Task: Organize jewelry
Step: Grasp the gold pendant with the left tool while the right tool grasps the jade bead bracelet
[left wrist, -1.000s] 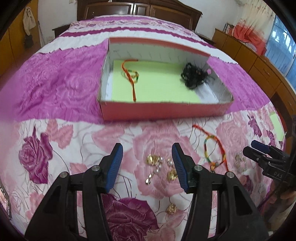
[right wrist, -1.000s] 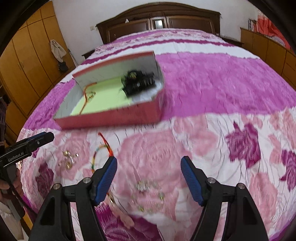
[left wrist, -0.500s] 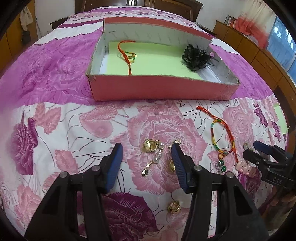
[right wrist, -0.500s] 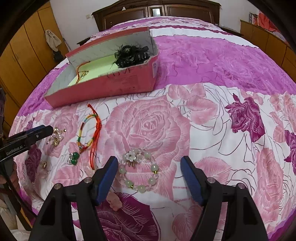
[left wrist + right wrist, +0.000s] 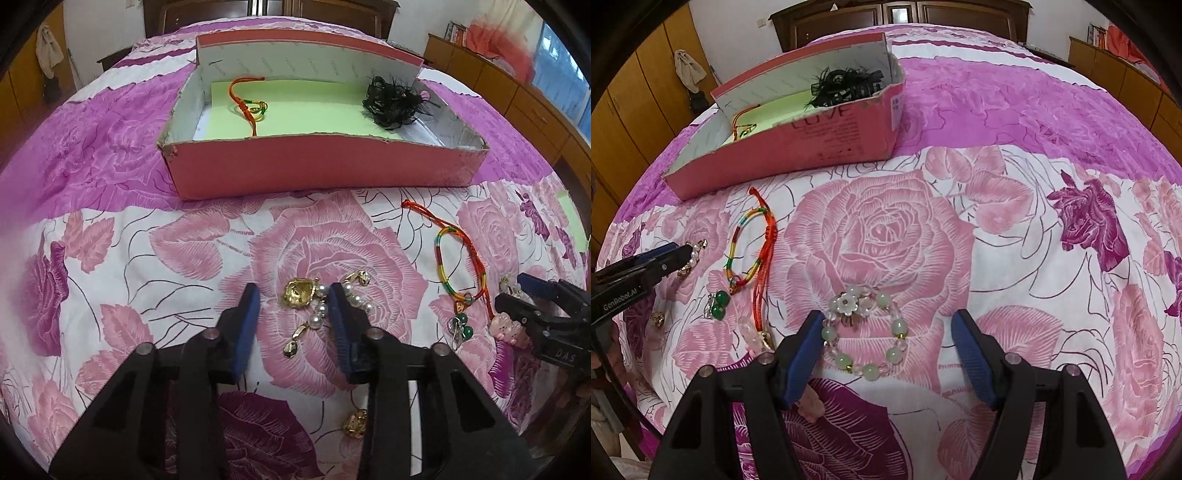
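Left claw (image 5: 293, 302), jaws partly open, straddles a gold-and-pearl earring (image 5: 308, 304) on the rose-patterned bed (image 5: 110, 258), gripping nothing. Right claw (image 5: 886, 334), wide open and empty, brackets a pale green beaded bracelet (image 5: 866, 332).

One box (image 5: 325, 173), two cord bracelets (image 5: 460, 266), one bead bracelet (image 5: 866, 332).

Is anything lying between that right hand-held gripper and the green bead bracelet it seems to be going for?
Nothing visible does. The right hand-held gripper is open, and the green bead bracelet already lies on the bedspread between its fingers, nearer the left one. The rainbow cord bracelet lies off to the left, clear of it.
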A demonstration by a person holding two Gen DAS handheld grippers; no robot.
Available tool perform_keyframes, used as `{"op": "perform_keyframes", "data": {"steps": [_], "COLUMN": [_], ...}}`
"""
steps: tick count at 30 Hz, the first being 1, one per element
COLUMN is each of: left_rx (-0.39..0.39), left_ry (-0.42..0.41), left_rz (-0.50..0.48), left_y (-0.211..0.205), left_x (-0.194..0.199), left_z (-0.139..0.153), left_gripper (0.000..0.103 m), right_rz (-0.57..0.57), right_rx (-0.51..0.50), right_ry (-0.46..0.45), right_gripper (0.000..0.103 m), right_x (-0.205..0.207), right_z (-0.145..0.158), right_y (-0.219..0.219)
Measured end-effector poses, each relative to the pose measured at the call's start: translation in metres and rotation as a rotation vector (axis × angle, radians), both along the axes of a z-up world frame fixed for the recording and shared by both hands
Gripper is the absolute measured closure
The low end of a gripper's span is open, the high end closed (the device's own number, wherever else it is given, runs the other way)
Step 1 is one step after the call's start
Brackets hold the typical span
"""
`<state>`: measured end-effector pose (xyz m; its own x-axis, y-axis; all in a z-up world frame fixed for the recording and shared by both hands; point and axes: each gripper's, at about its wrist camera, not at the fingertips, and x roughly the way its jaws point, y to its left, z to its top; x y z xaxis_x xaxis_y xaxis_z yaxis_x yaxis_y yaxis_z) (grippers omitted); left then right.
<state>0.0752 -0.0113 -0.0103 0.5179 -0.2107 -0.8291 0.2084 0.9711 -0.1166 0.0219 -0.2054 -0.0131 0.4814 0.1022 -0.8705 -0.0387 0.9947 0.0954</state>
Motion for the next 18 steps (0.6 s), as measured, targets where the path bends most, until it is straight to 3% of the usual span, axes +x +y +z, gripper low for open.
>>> {"op": "perform_keyframes", "data": {"steps": [3, 10, 13, 18], "left_rx": [0.000, -0.017, -0.026, -0.034], "left_ry": [-0.007, -0.014, -0.018, -0.032], "left_rz": [-0.010, -0.009, -0.008, -0.012], "left_y": [0.000, 0.004, 0.006, 0.006], "left_x": [-0.001, -0.002, -0.004, -0.009], "left_z": [0.000, 0.002, 0.005, 0.011], "left_gripper": [0.086, 0.090, 0.091, 0.091], "right_rz": [0.002, 0.005, 0.004, -0.008], "right_rx": [-0.004, -0.014, -0.023, -0.035], "right_ry": [-0.005, -0.014, -0.022, -0.041], "right_gripper": [0.030, 0.035, 0.042, 0.063], "right_x": [-0.001, -0.003, -0.006, -0.012], "right_z": [0.000, 0.001, 0.003, 0.006], "right_y": [0.000, 0.002, 0.002, 0.000]}}
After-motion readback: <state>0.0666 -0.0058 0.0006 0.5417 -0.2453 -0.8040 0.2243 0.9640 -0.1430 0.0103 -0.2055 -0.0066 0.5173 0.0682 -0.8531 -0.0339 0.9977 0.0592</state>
